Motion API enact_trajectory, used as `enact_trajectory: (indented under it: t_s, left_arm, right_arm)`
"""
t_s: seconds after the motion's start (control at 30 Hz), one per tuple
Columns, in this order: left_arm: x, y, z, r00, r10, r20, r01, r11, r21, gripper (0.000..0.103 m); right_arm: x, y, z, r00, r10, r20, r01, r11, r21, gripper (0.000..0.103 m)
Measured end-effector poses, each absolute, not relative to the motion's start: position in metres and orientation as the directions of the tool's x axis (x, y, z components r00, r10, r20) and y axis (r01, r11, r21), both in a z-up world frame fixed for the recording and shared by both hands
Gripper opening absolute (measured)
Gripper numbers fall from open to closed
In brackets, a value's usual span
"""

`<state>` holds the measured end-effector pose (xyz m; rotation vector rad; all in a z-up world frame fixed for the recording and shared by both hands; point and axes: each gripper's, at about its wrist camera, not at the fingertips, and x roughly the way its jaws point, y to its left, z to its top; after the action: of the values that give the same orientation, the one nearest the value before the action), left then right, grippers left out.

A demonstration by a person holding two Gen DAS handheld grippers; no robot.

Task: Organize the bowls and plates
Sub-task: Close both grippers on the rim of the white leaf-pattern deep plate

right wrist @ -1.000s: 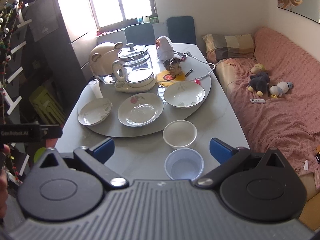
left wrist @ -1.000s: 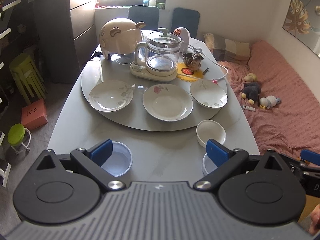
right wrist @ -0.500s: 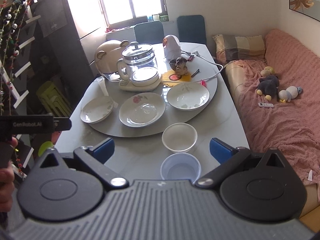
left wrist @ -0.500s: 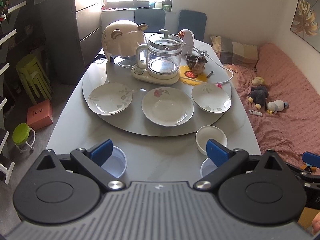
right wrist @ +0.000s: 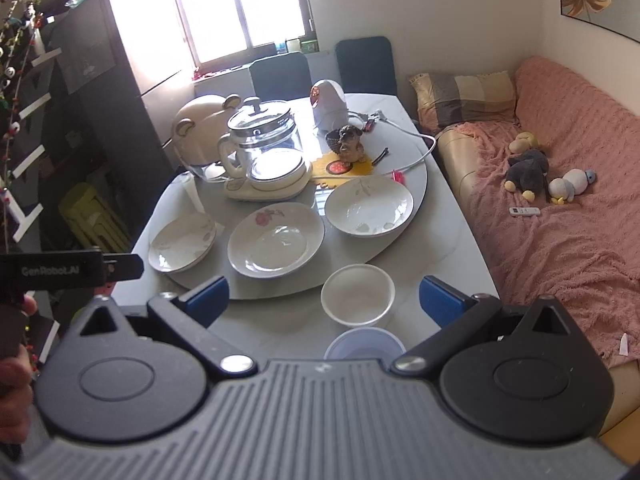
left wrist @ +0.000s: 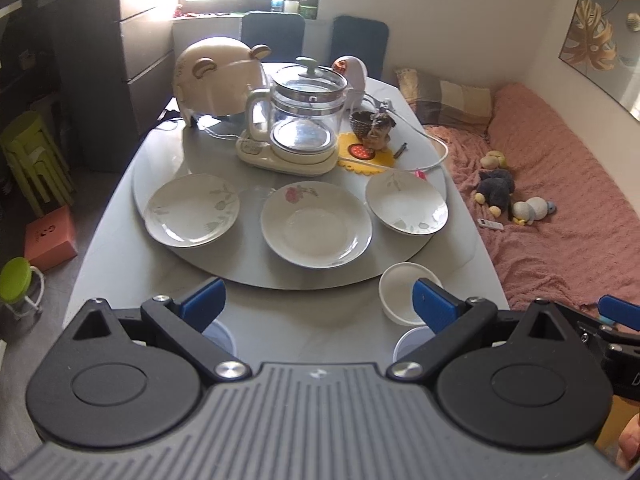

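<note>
Three white plates lie in a row on the grey turntable [left wrist: 256, 272]: a left plate [left wrist: 192, 210], a middle plate with a pink flower [left wrist: 316, 229] and a right plate [left wrist: 406, 202]. A white bowl [left wrist: 400, 294] stands on the table in front of the turntable, with a pale blue bowl [right wrist: 364, 344] nearer me. Another pale blue bowl [left wrist: 220, 338] peeks out under my left gripper's left finger. My left gripper [left wrist: 318, 300] is open and empty, held above the table's near edge. My right gripper [right wrist: 324, 294] is open and empty above the white bowl [right wrist: 357, 294].
A glass kettle on its base [left wrist: 300, 120], a beige bear-shaped appliance [left wrist: 218, 76], a small white device [left wrist: 352, 72], a figurine on a yellow mat [left wrist: 374, 132] and a cable crowd the turntable's back. A pink sofa with plush toys [left wrist: 560, 208] lies right. Green stools [left wrist: 28, 156] stand left.
Both grippers have drawn back and risen a little, so the table looks farther and the near blue bowls slip under the gripper bodies. Nothing on the table has moved.
</note>
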<state>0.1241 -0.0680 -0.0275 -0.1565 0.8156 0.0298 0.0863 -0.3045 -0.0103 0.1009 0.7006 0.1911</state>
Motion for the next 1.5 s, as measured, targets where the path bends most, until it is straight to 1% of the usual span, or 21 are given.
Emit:
enact_trajectory:
  t_s: [0.2,0.33,0.5,0.6,0.77,1.07,1.2,1.5]
  left_arm:
    - [0.165,-0.051,-0.031,0.691,-0.13,-0.711,0.009,0.985,-0.172,0.101]
    - [0.189,-0.036,-0.036,0.686,-0.185,-0.704,0.058,0.978,-0.2,0.101]
    - [0.215,-0.012,-0.048,0.662,-0.226,-0.715,0.076,0.969,-0.236,0.101]
    - [0.228,-0.002,-0.055,0.655,-0.236,-0.718,0.09,0.968,-0.236,0.101]
    - [0.245,0.005,-0.067,0.626,-0.27,-0.732,0.111,0.96,-0.259,0.101]
    - [0.282,-0.021,-0.084,0.595,-0.273,-0.756,0.129,0.961,-0.245,0.101]
    - [0.307,-0.039,-0.087,0.592,-0.232,-0.772,0.12,0.972,-0.2,0.101]
    - [0.37,-0.068,-0.103,0.545,-0.192,-0.816,0.071,0.98,-0.183,0.101]
  right_arm:
    - [0.106,-0.293,-0.002,0.778,0.146,-0.612,-0.06,0.986,0.159,0.103]
    - [0.12,-0.282,-0.004,0.772,0.113,-0.626,-0.004,0.985,0.173,0.103]
    - [0.133,-0.267,-0.009,0.757,0.085,-0.647,0.048,0.982,0.185,0.102]
    - [0.136,-0.261,-0.012,0.753,0.059,-0.656,0.074,0.982,0.174,0.101]
    - [0.144,-0.257,-0.021,0.733,0.024,-0.68,0.125,0.978,0.169,0.1]
    - [0.174,-0.268,-0.035,0.715,0.03,-0.699,0.138,0.973,0.184,0.1]
    - [0.2,-0.284,-0.045,0.698,0.052,-0.714,0.125,0.973,0.193,0.1]
    - [0.261,-0.311,-0.073,0.657,0.1,-0.747,0.094,0.973,0.213,0.099]
